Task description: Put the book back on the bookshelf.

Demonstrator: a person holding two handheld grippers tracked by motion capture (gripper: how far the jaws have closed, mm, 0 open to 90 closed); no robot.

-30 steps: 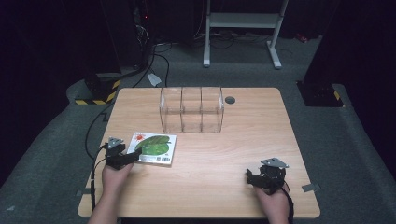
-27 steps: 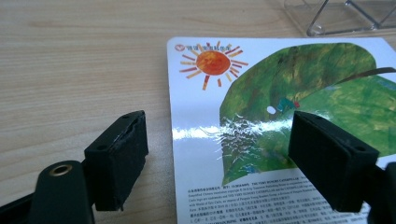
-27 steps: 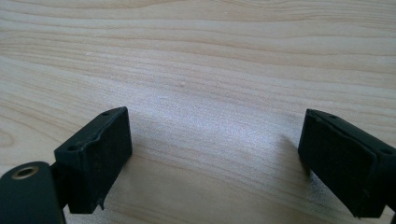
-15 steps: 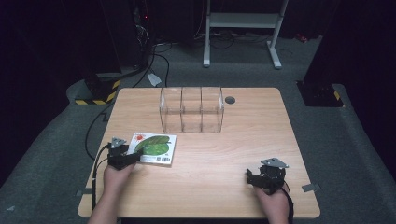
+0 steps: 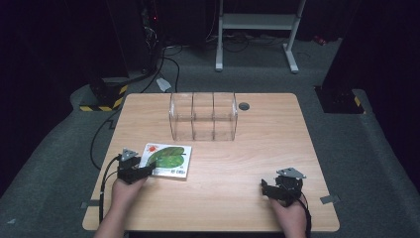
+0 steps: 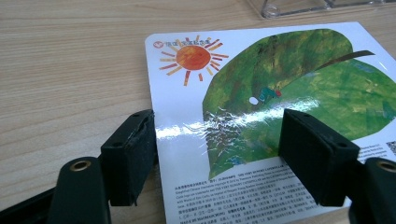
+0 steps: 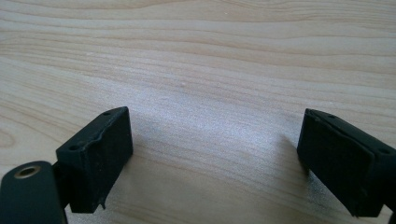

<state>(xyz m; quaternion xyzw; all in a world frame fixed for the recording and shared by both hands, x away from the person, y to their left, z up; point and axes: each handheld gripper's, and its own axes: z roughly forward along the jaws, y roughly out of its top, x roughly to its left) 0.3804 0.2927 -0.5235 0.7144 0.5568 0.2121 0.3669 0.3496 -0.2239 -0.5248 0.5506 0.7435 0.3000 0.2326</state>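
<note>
Your left gripper stands wide apart over the near corner of the leaf-cover book, one jaw off its edge, while your right gripper gapes equally wide above bare table.

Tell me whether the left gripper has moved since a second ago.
No. The left gripper sits at the same corner of the book, equally far from the clear box.

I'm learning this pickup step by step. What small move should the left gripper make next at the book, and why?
Probably ease the left gripper forward and close: its jaws stand open, astride the book's near corner, and the book lies flat on the table.
</note>
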